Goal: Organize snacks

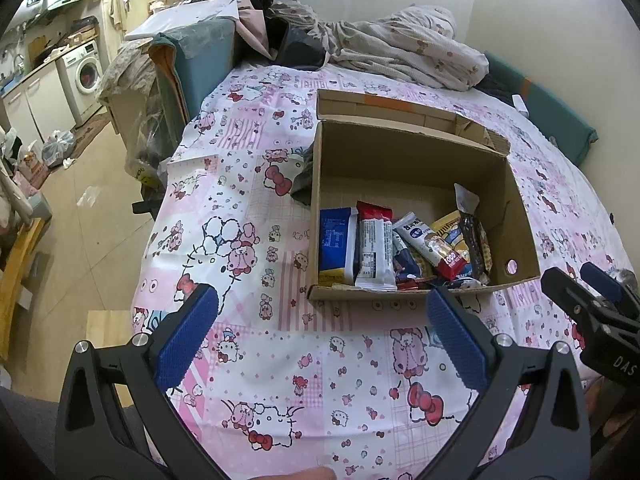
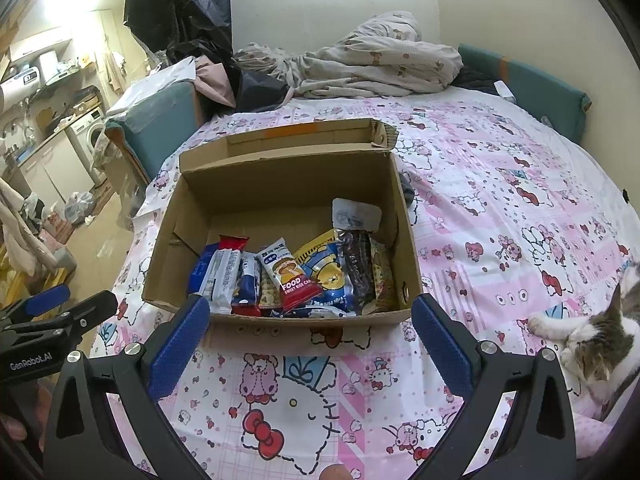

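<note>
An open cardboard box (image 1: 404, 160) (image 2: 280, 184) sits on a pink cartoon-print bedsheet. Several snack packets lie along its near wall: a blue packet (image 1: 336, 240), a white bar with a red top (image 1: 374, 248) (image 2: 224, 268), a red-and-white "FOOD" rice cake pack (image 1: 436, 246) (image 2: 290, 276), a yellow-and-blue pack (image 2: 324, 268) and a dark bar (image 1: 474, 240) (image 2: 356, 268). My left gripper (image 1: 320, 320) is open and empty, just short of the box's near wall. My right gripper (image 2: 308, 328) is open and empty at the near wall too.
A grey-and-white cat (image 2: 596, 344) lies on the sheet at the right. A crumpled blanket (image 1: 404, 48) (image 2: 372, 60) is heaped at the far end of the bed. The bed's left edge drops to a floor with bags (image 1: 56, 148) and a washing machine (image 1: 86, 70).
</note>
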Motion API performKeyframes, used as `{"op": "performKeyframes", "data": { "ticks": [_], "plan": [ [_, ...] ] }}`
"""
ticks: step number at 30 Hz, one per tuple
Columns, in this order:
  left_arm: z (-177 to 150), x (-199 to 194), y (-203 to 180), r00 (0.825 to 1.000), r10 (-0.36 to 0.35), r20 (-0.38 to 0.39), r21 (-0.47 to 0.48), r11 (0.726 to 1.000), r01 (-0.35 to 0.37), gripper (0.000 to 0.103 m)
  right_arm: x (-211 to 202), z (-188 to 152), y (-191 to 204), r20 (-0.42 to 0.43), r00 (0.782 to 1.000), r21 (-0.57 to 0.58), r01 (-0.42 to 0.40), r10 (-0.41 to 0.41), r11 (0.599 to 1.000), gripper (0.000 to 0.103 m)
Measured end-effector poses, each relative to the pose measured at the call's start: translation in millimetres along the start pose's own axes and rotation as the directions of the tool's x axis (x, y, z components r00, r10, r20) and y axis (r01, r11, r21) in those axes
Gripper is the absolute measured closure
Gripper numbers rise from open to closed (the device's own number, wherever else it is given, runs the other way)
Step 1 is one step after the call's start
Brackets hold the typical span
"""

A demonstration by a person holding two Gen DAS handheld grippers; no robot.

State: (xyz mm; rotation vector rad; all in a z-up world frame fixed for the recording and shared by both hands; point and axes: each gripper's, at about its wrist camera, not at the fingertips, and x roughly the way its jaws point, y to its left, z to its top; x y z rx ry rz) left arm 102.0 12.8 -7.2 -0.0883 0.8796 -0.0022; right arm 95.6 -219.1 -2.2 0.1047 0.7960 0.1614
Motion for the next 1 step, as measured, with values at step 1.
{"op": "performKeyframes", "data": {
  "ticks": [1],
  "plan": [
    [-0.3, 0.1, -0.3, 1.0, -0.002, 0.002, -0.002, 1.0, 0.002, 0.0, 0.0, 0.2, 0.1, 0.0, 1.0, 0.0, -0.002, 0.002, 1.0, 0.0]
  ]
}}
